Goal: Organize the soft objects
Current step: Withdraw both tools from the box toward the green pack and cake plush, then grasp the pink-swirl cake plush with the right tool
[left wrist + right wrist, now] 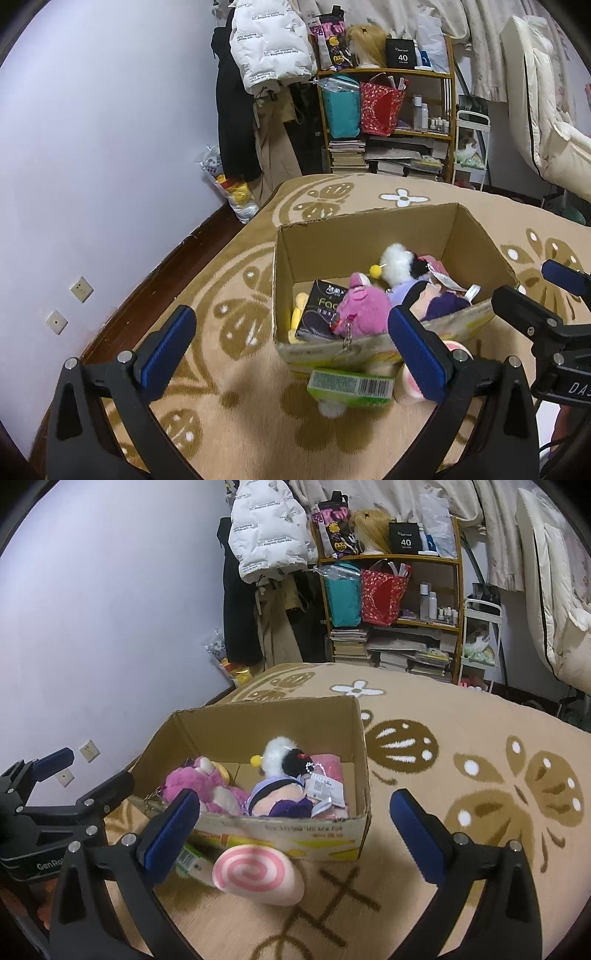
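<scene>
An open cardboard box (pixel 373 232) (pixel 258 720) stands on the patterned rug. Inside lie a pink plush (pixel 364 308) (pixel 199 786), a white and black doll plush (pixel 400 264) (pixel 284 758), a purple plush (pixel 280 801), a yellow toy (pixel 298 308) and a dark tissue pack (pixel 321 310). In front of the box lie a pink spiral plush (pixel 255 873) (pixel 406 380) and a green pack (pixel 349 387) (pixel 190 862). My left gripper (pixel 291 354) is open and empty just in front of the box. My right gripper (pixel 295 838) is open and empty over the spiral plush.
The beige and brown rug (pixel 480 775) spreads right of the box. A wall with sockets (pixel 81 288) is to the left. A shelf (pixel 388 110) with bags and books, hanging coats (pixel 266 48) and bedding (pixel 546 110) stand at the back.
</scene>
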`<action>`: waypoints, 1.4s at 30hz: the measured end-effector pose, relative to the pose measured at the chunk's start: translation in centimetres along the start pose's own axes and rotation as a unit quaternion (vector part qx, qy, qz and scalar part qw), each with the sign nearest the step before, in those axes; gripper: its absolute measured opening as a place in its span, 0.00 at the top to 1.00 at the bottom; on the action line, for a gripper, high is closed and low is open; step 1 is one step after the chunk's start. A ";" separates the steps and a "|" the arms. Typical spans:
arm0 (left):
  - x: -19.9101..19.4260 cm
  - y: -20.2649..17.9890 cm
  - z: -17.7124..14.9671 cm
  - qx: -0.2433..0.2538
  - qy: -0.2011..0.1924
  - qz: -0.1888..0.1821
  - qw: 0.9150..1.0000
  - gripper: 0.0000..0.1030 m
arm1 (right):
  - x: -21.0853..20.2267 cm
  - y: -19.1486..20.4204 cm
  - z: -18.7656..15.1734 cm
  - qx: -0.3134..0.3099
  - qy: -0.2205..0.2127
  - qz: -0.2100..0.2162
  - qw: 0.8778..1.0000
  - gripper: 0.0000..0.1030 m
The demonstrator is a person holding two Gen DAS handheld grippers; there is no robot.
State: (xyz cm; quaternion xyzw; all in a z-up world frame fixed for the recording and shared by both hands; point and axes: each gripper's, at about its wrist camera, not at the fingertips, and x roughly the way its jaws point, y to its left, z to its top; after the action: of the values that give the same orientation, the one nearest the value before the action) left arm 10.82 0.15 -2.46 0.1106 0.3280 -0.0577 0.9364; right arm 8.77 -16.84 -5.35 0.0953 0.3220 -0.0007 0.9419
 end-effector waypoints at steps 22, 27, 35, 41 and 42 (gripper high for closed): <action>0.2 0.4 -1.7 -0.024 0.043 -0.018 0.999 0.00 | 0.0 0.6 -3.0 -0.004 0.060 0.001 0.998 0.00; 1.1 0.3 -2.1 -0.025 0.065 -0.025 0.997 0.00 | 1.0 1.2 -3.7 -0.031 0.080 -0.014 0.996 0.00; 2.7 0.0 -2.7 -0.025 0.100 -0.036 0.994 0.00 | 3.0 2.6 -5.2 -0.065 0.111 -0.016 0.992 0.00; 4.2 -0.5 -3.1 -0.023 0.126 -0.045 0.991 0.00 | 4.1 3.5 -5.7 -0.081 0.119 -0.006 0.990 0.00; 4.5 -0.6 -3.2 -0.021 0.131 -0.045 0.990 0.00 | 4.3 3.6 -5.8 -0.083 0.120 -0.005 0.989 0.00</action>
State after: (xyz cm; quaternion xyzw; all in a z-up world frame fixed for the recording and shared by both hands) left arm 12.35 0.21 -7.80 0.0821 0.4540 -0.0782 0.8837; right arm 8.86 -11.96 -11.78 0.0149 0.4319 0.0323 0.9012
